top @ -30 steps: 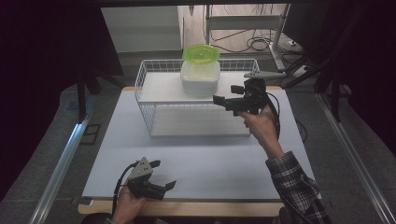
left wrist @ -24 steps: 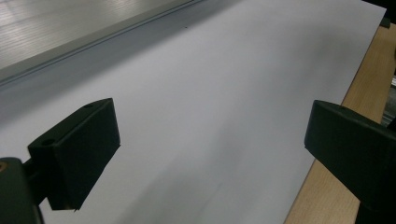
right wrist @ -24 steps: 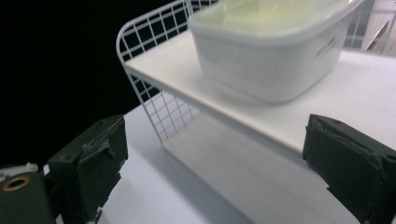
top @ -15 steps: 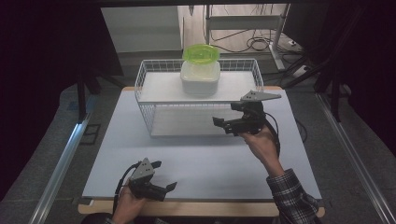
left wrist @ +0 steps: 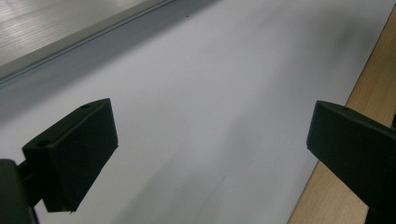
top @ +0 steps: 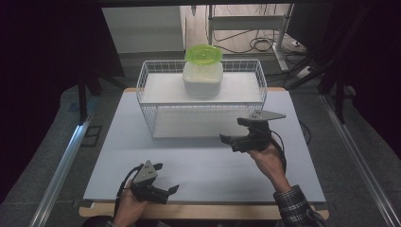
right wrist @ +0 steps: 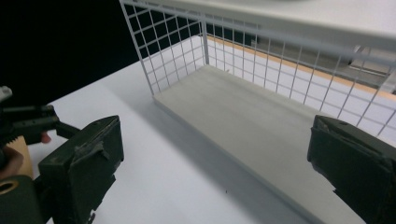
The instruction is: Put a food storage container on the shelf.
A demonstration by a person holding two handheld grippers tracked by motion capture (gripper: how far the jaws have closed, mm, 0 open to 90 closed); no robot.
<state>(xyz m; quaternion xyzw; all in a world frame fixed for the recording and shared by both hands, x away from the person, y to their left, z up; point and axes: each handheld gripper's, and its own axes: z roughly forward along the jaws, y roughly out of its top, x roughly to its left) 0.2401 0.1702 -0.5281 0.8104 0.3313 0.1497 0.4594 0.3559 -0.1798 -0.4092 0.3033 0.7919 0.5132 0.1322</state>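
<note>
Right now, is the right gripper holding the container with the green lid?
No, the right gripper is open and empty in front of the wire rack, while the container sits on the rack's top.

Left gripper sits low by the near edge, jaws wide apart; right gripper hovers higher, jaws spread, empty.

Dark curtains, grey floor, metal shelving
</note>
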